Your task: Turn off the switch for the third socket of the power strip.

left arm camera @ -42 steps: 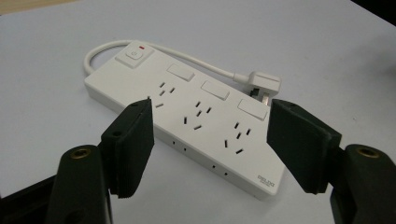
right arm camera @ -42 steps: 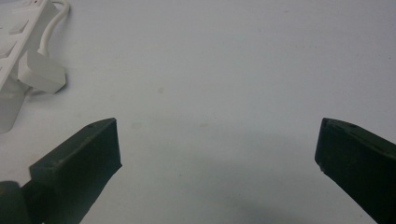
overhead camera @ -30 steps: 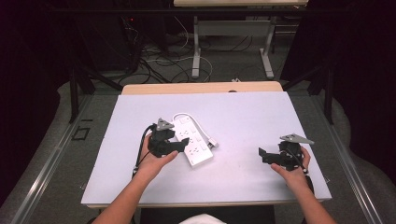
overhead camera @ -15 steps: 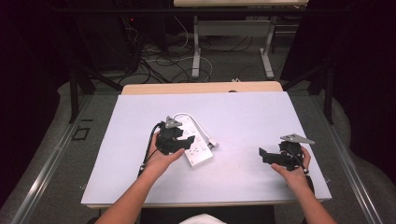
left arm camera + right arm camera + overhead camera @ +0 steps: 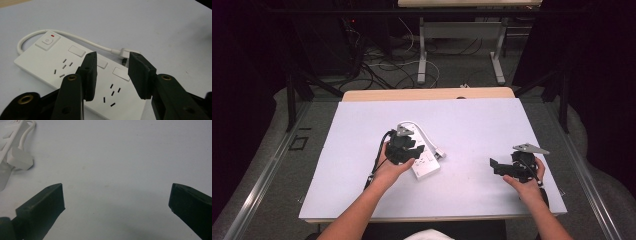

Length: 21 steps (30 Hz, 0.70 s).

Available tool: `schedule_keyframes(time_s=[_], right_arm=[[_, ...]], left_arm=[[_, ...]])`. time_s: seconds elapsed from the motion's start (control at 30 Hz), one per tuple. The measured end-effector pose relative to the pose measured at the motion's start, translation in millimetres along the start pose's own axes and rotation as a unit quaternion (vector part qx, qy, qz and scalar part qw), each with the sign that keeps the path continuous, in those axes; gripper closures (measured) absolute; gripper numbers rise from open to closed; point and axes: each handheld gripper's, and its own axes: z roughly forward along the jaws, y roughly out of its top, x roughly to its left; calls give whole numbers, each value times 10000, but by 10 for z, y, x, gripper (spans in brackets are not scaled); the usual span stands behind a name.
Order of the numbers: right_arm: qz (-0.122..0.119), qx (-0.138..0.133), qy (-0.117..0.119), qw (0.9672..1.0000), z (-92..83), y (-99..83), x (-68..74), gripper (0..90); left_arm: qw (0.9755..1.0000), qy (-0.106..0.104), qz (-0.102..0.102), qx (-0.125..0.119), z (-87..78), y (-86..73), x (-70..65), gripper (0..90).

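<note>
Two black hand-held grippers are showing their build: the left gripper [image 5: 111, 75] is carrying flat rectangular jaw pads and brass-ringed screw holes, with a black cable trailing; the right gripper [image 5: 501, 165] is wearing a grey three-cornered plate. Both forearms are bare, unsleeved.

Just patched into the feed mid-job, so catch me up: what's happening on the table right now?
A person holds a gripper in each hand at a white table. The left gripper hovers over a white power strip, its fingers parted above the row of switches and not gripping it. The strip's plug lies beside it, unplugged. The right gripper is off to the side over bare table, wide open, holding nothing.
</note>
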Motion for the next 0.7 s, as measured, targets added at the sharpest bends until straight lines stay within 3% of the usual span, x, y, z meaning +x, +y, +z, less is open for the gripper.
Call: schedule_keyframes(time_s=[0.33, 0.7], right_arm=[[8, 17, 5, 10000, 2, -3, -11, 0], [38, 30, 24, 10000, 3, -6, -13, 0]], left_arm=[[9999, -17, 69, 139, 111, 6, -45, 660], [9986, -144, 347, 367, 259, -7, -112, 699]])
